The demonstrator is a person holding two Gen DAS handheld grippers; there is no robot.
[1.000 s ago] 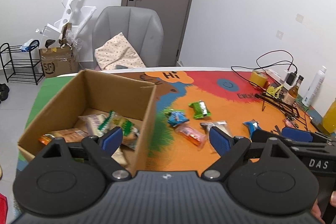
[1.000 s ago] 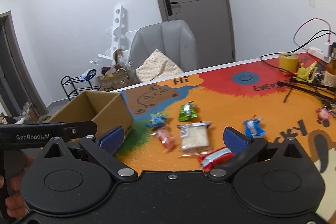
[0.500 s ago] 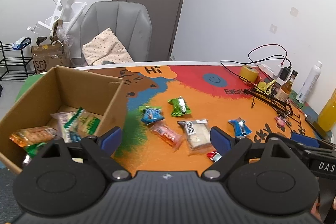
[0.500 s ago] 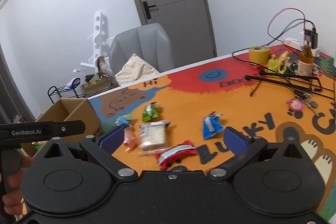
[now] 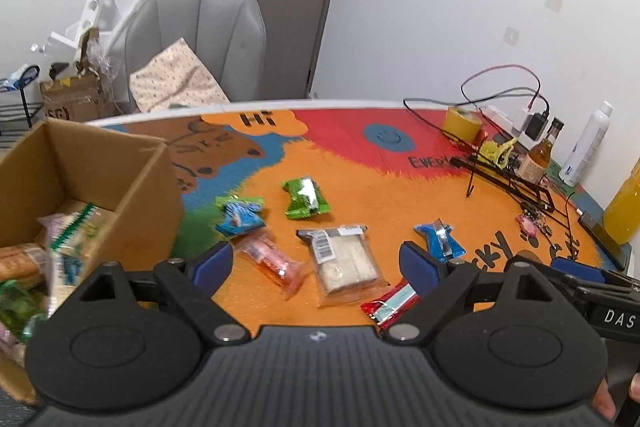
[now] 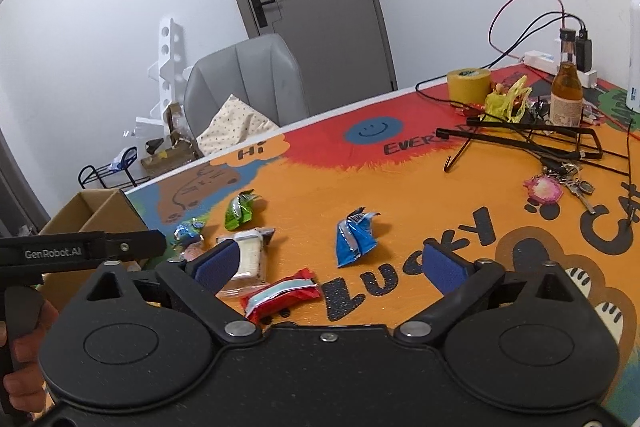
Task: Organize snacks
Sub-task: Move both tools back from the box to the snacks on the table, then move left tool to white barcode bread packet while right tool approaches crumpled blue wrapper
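Observation:
Several snack packets lie loose on the orange mat: a green one (image 5: 306, 197), a blue-green one (image 5: 239, 215), a pink bar (image 5: 269, 261), a clear cracker pack (image 5: 346, 261), a blue packet (image 5: 440, 239) and a red bar (image 5: 391, 303). The cardboard box (image 5: 132, 187) at the left holds several snacks. My left gripper (image 5: 316, 265) is open and empty above the cracker pack. My right gripper (image 6: 332, 265) is open and empty above the red bar (image 6: 282, 294) and blue packet (image 6: 356, 237); the box (image 6: 96, 213) is far left.
At the table's right stand a yellow tape roll (image 6: 468, 85), a brown bottle (image 6: 566, 95), a black wire rack (image 6: 532, 139), keys (image 6: 560, 185), cables, a white spray bottle (image 5: 586, 143) and an orange juice bottle (image 5: 624, 207). A grey chair (image 5: 200, 39) is behind the table.
Both grippers have swung right, away from the box and over the loose snacks. Both stay open and empty. The red bar has come into the left wrist view.

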